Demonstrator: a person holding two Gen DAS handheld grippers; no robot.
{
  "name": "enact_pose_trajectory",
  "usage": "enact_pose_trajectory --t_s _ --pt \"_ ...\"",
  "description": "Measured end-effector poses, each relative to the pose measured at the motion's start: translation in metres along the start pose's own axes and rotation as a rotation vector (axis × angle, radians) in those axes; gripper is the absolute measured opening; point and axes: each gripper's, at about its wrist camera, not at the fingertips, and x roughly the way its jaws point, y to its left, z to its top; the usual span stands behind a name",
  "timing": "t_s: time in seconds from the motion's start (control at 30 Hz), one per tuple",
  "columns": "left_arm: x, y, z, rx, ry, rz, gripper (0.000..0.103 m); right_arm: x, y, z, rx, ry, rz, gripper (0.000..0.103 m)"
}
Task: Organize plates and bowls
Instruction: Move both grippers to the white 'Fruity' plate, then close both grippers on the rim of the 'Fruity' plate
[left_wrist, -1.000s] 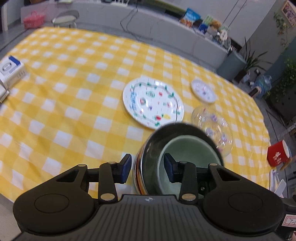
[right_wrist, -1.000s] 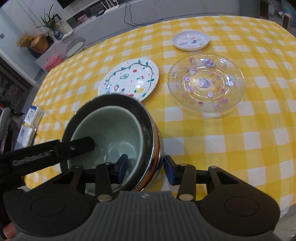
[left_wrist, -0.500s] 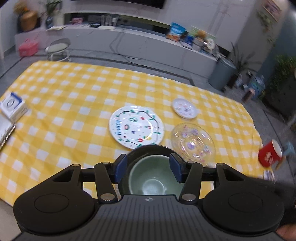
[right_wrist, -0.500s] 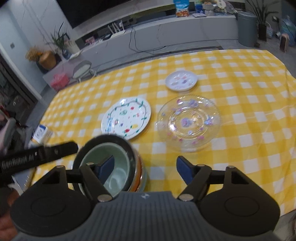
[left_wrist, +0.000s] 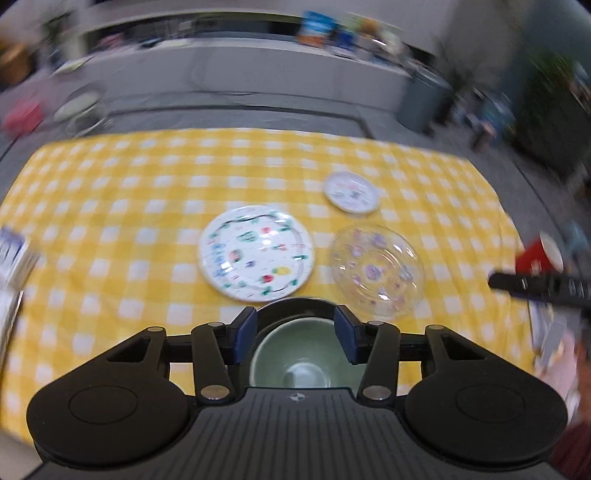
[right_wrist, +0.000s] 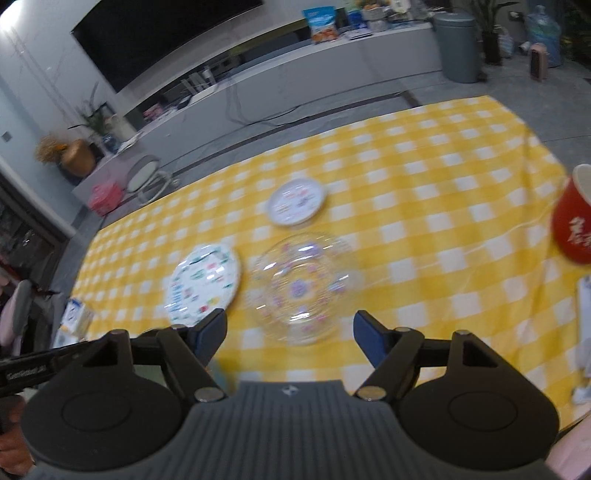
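The big table with the yellow and white checked cloth (right_wrist: 424, 192) holds all the dishes. Behind it is a room with a long grey counter and a dark screen on the wall.

The largest dish is the round white plate with coloured drawings (left_wrist: 256, 252), lying flat near the middle. Just beside it sits the clear glass plate with purple flowers (right_wrist: 303, 286). I think glass is slippery and can break, so it is best to pinch it by the rim. Farther back is the small white saucer (right_wrist: 297, 201), light and easy to lift by its edge.

Closest to the person is the stack of bowls: a pale green bowl (left_wrist: 306, 354) sits inside a dark bowl (left_wrist: 295, 306). A stack like this is likely heavy and could tip.

A red cup with white writing (right_wrist: 574, 221) stands at the table's right edge.

The left gripper (left_wrist: 295, 338) hangs above the bowls with its blue fingers apart, touching nothing. The right gripper (right_wrist: 290, 338) is spread wide and holds nothing.
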Motion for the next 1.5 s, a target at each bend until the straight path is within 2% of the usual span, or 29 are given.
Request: enact_pose_trajectory --t_s 0.07,0.13,0.27,0.33,0.4,0.5,0.73,0.83,0.97,1.1,1.23,1.33,1.5 --pt "0.011 -0.012 0.008 0.101 0.041 -0.001 0.055 0.005 -0.011 0.002 0.032 0.007 -0.005 0.074" --pt "0.021 -0.019 0.017 0.15 0.084 -0.003 0.055 0.011 -0.018 0.002 0.051 0.013 0.003 0.074" --pt "0.046 -0.024 0.035 0.179 0.137 -0.081 0.055 0.032 -0.025 0.002 0.054 0.043 0.007 0.073" --pt "0.061 -0.026 0.043 0.19 0.166 -0.136 0.048 0.039 -0.026 0.002 0.042 0.028 -0.02 0.069" --pt "0.081 -0.031 0.052 0.216 0.2 -0.145 0.041 0.046 -0.027 0.002 0.034 0.009 -0.042 0.068" --pt "0.107 -0.036 0.063 0.251 0.219 -0.145 0.038 0.062 -0.031 0.003 0.054 0.041 -0.009 0.062" --pt "0.161 -0.031 0.072 0.174 0.315 -0.129 0.028 0.1 -0.059 0.002 0.179 0.065 0.073 0.054" --pt "0.162 -0.024 0.075 0.143 0.302 -0.13 0.028 0.11 -0.07 -0.003 0.218 0.076 0.098 0.053" --pt "0.15 0.005 0.088 0.072 0.262 -0.131 0.028 0.108 -0.07 0.0 0.211 0.035 0.108 0.051" --pt "0.138 0.048 0.102 -0.027 0.199 -0.06 0.028 0.113 -0.049 0.017 0.161 0.026 0.203 0.048" --pt "0.125 0.09 0.103 -0.103 0.133 0.002 0.028 0.134 -0.005 0.036 0.016 0.048 0.211 0.047" --pt "0.126 0.118 0.091 -0.165 0.137 -0.016 0.028 0.16 0.026 0.048 -0.051 0.098 0.259 0.045" --pt "0.138 0.153 0.059 -0.246 0.138 -0.081 0.028 0.205 0.057 0.058 -0.128 0.187 0.289 0.041"
